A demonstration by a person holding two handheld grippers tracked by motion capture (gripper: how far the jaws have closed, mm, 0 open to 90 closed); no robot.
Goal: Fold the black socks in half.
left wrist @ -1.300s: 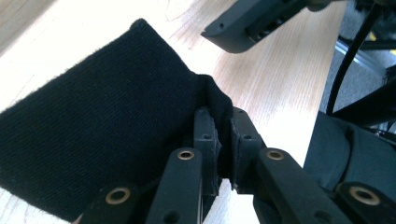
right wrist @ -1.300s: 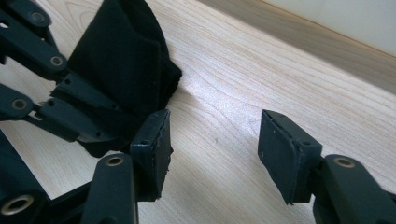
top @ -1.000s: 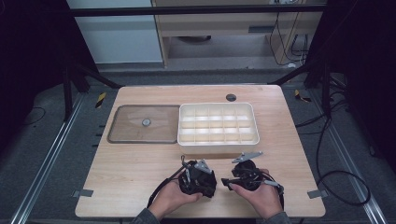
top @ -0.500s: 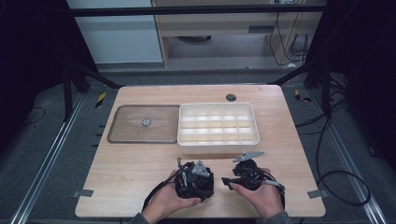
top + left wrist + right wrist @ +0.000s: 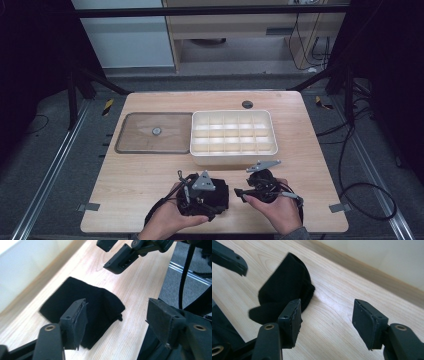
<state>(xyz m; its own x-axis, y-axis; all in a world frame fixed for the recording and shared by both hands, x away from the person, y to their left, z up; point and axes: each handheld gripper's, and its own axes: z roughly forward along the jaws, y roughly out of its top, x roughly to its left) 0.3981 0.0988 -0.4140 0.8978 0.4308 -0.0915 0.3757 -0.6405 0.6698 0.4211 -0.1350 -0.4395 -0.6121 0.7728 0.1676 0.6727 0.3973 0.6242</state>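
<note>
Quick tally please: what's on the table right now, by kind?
Black cloth: 1
White compartment box: 1
Clear flat lid: 1
Hand-held tongs: 2, left and right, both open
Total: 5

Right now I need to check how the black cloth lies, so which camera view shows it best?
The left gripper view: the black cloth lies folded on the table, nearly whole. The right gripper view shows it partly behind a jaw. In the high view it is mostly hidden between the grippers.

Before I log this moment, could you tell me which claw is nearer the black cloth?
Left. The left claw hangs open just over the black cloth, which lies free on the table; the right claw is open beside it.
</note>
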